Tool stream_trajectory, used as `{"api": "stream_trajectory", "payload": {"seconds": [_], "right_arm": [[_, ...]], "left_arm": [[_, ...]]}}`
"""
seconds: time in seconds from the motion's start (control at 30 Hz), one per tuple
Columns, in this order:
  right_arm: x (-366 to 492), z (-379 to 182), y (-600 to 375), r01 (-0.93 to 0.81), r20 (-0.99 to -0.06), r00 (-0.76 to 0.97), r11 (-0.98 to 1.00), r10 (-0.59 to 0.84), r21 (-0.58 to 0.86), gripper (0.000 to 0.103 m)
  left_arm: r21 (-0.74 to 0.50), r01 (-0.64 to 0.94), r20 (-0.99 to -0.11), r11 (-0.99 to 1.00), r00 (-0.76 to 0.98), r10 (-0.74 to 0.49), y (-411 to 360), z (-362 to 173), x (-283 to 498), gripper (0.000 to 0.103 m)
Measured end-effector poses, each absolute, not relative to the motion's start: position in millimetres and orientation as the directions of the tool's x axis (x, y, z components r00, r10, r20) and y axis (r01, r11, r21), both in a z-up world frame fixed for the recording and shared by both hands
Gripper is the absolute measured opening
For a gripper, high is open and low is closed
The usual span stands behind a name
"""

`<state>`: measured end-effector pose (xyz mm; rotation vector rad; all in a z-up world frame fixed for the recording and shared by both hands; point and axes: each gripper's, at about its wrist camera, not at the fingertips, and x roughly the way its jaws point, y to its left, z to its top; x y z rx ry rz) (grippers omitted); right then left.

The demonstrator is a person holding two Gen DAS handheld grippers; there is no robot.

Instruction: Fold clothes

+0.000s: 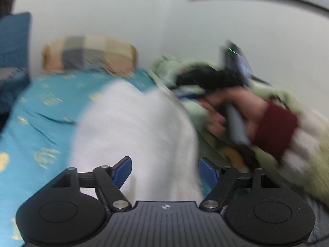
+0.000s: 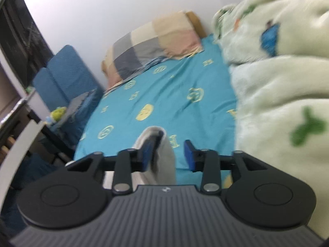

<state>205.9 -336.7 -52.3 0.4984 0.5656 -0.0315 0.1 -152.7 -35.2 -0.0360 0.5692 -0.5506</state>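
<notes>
Left wrist view is showing the left hand-held gripper (image 1: 165, 169) standing open over the white garment (image 1: 133, 127); the right hand-held gripper (image 2: 167, 154), jaws apart, is needing a firm pinch on the cloth edge.

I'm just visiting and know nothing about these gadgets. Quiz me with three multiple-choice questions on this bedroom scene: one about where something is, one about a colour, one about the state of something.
1. Where does the checked pillow lie?
A. at the far end of the bed by the wall
B. on the floor
C. on top of the fluffy blanket

2. What colour is the bed sheet?
A. red
B. turquoise with yellow motifs
C. plain black

3. How do the jaws of the left gripper stand?
A. clamped tight on the pillow
B. apart, with white cloth between them
C. folded out of sight

Answers:
1 A, the pillow sits against the pale wall beyond the sheet.
2 B, yellow emblems dot the blue-green fabric.
3 B, the blue pads stand wide, not pressing the white garment.
</notes>
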Motion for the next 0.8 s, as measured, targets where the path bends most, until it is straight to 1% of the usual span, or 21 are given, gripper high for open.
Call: {"api": "stream_trajectory", "payload": {"seconds": [0.03, 0.07, 0.1, 0.2, 0.27, 0.33, 0.43, 0.47, 0.5, 0.57, 0.63, 0.67, 0.7, 0.8], "right_arm": [[197, -49, -339, 0.183, -0.519, 0.851, 0.884, 0.076, 0.430, 0.055], [190, -47, -339, 0.203, -0.514, 0.856, 0.881, 0.051, 0.427, 0.063], [180, -45, -339, 0.216, -0.500, 0.865, 0.871, 0.039, 0.442, 0.064], [150, -47, -335, 0.221, -0.474, 0.879, 0.827, 0.062, 0.517, 0.064], [138, -46, -320, 0.204, -0.477, 0.876, 0.841, 0.071, 0.501, 0.064], [132, -46, -300, 0.169, -0.481, 0.874, 0.882, 0.072, 0.440, 0.064], [140, -47, -286, 0.117, -0.470, 0.877, 0.907, 0.097, 0.405, 0.063], [143, -48, -283, 0.104, -0.465, 0.879, 0.912, 0.102, 0.397, 0.063], [147, -50, -282, 0.103, -0.465, 0.880, 0.915, 0.099, 0.390, 0.060], [156, -57, -280, 0.101, -0.479, 0.871, 0.916, 0.107, 0.387, 0.057], [163, -65, -278, 0.104, -0.497, 0.861, 0.916, 0.112, 0.387, 0.055], [166, -68, -277, 0.105, -0.505, 0.855, 0.916, 0.115, 0.388, 0.055], [169, -72, -277, 0.111, -0.511, 0.851, 0.911, 0.120, 0.398, 0.055], [177, -83, -278, 0.143, -0.539, 0.835, 0.900, 0.115, 0.413, 0.054]], "left_arm": [[-0.188, 0.460, -0.504, 0.868, 0.713, -0.487, -147, -31, 9, 0.076], [-0.190, 0.440, -0.503, 0.878, 0.724, -0.472, -139, -27, 17, 0.076], [-0.183, 0.431, -0.498, 0.883, 0.734, -0.462, -130, -24, 19, 0.076], [-0.159, 0.408, -0.492, 0.899, 0.757, -0.430, -111, -21, 30, 0.076], [-0.163, 0.406, -0.504, 0.899, 0.750, -0.430, -96, -21, 36, 0.075], [-0.163, 0.429, -0.509, 0.888, 0.735, -0.448, -91, -26, 43, 0.075], [-0.131, 0.455, -0.497, 0.881, 0.739, -0.455, -82, -23, 51, 0.074], [-0.138, 0.460, -0.486, 0.877, 0.740, -0.464, -85, -24, 57, 0.073], [-0.154, 0.464, -0.473, 0.872, 0.741, -0.478, -90, -25, 64, 0.073], [-0.209, 0.457, -0.444, 0.864, 0.743, -0.501, -93, -24, 86, 0.073], [-0.274, 0.420, -0.439, 0.865, 0.746, -0.501, -93, -20, 121, 0.071], [-0.296, 0.411, -0.451, 0.862, 0.736, -0.505, -95, -19, 139, 0.067], [-0.299, 0.414, -0.474, 0.860, 0.718, -0.510, -100, -21, 158, 0.067], [-0.254, 0.453, -0.542, 0.855, 0.665, -0.513, -119, -32, 201, 0.073]]}}
